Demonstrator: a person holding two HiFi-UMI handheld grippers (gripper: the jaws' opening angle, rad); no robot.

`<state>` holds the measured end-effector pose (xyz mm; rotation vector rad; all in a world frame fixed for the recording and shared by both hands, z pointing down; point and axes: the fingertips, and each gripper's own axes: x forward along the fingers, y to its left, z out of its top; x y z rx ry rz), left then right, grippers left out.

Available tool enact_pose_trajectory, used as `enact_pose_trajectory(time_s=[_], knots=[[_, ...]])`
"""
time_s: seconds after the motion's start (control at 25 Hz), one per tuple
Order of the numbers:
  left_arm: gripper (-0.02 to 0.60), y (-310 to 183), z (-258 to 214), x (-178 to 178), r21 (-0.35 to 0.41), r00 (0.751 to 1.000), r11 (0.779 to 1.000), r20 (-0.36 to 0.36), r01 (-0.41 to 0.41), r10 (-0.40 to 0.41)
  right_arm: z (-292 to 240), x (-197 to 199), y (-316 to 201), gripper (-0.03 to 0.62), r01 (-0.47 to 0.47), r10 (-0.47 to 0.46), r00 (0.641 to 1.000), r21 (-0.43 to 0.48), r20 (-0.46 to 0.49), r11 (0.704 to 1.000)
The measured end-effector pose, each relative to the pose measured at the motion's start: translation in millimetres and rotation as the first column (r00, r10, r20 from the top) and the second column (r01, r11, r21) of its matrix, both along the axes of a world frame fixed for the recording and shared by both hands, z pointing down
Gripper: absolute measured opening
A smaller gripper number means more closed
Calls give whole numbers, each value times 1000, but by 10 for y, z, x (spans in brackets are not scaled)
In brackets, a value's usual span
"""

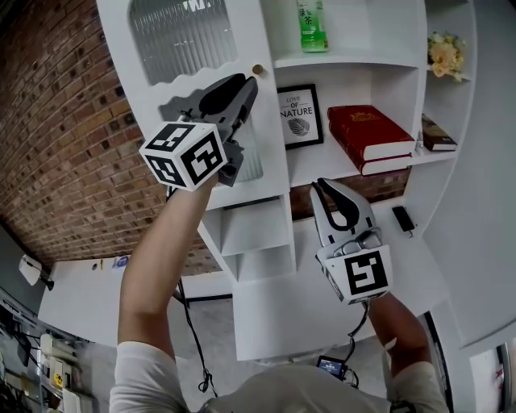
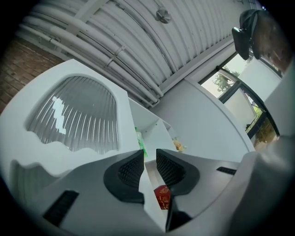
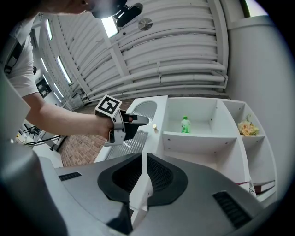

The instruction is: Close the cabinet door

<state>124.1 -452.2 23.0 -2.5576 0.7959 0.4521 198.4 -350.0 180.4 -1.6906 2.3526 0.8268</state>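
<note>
The white cabinet door (image 1: 185, 48) with ribbed glass stands swung open at the upper left of the white shelf unit (image 1: 355, 63). A small brass knob (image 1: 258, 70) sits near its free edge. My left gripper (image 1: 248, 85) lies across the door's face just below the knob. In the left gripper view its jaws (image 2: 148, 159) are closed to a narrow gap with the door's edge (image 2: 123, 115) between them. My right gripper (image 1: 329, 187) hangs lower, in front of the shelves, shut and holding nothing. The right gripper view (image 3: 144, 159) shows the door (image 3: 143, 110) and knob (image 3: 154, 125) ahead.
On the shelves are a green bottle (image 1: 311, 24), a framed print (image 1: 299, 115), red books (image 1: 367, 137), flowers (image 1: 445, 55) and a dark book (image 1: 438, 135). A black object (image 1: 404, 219) lies on the counter. A brick wall (image 1: 72, 161) is left of the door.
</note>
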Motion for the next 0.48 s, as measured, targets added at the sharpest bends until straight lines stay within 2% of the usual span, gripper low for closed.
enact_pose_trajectory(time_s=[0.48], knots=[[89, 236, 158, -429, -16, 999, 999, -22, -30, 30, -134, -228, 85, 49, -21, 21, 1000, 18, -6, 1000]])
